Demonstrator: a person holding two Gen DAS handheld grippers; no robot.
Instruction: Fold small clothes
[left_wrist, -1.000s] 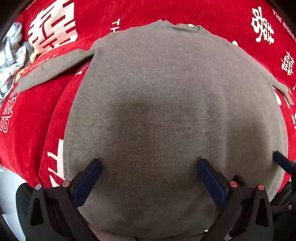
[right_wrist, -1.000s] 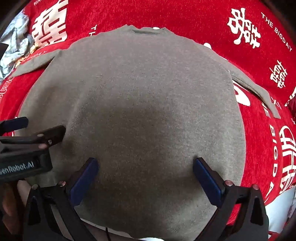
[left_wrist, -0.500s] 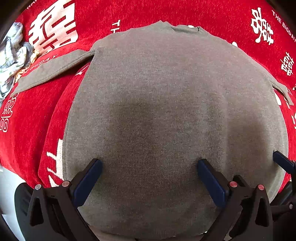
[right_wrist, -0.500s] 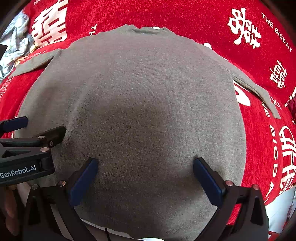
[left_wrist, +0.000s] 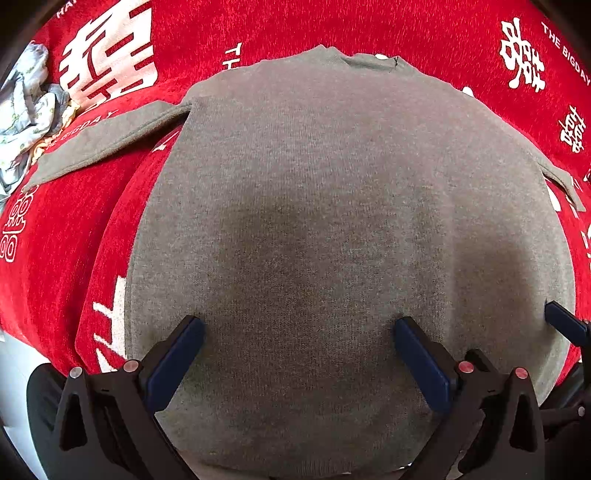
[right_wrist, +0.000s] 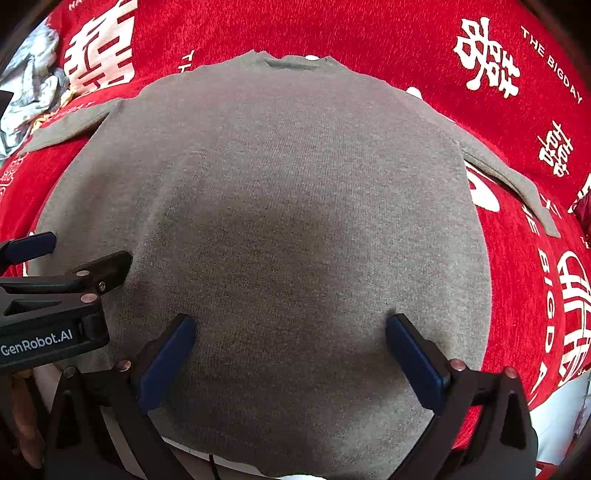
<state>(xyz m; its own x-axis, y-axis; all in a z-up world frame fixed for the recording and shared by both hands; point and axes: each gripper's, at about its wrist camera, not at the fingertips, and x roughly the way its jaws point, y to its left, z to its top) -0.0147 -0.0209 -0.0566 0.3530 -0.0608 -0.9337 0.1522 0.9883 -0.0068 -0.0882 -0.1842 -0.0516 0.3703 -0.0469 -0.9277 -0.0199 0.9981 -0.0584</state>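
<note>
A grey knitted sweater (left_wrist: 332, 206) lies flat on a red cloth (left_wrist: 66, 236) with white characters, neck at the far side, both sleeves spread outwards. My left gripper (left_wrist: 299, 328) hovers open over the sweater's lower half, nothing between its blue pads. My right gripper (right_wrist: 290, 325) is also open above the lower hem area of the sweater (right_wrist: 288, 206). In the right wrist view the left gripper (right_wrist: 70, 258) shows at the left edge, over the sweater's left side. A blue fingertip of the right gripper (left_wrist: 565, 325) shows at the right edge of the left wrist view.
A crumpled pale patterned garment (left_wrist: 26, 114) lies at the far left on the red cloth, seen also in the right wrist view as the pale garment (right_wrist: 29, 96). The cloth's near edge drops to a white surface (right_wrist: 561, 413) at lower right.
Almost nothing has moved. The left gripper has drifted slightly in the right wrist view; both grippers stay open over the sweater.
</note>
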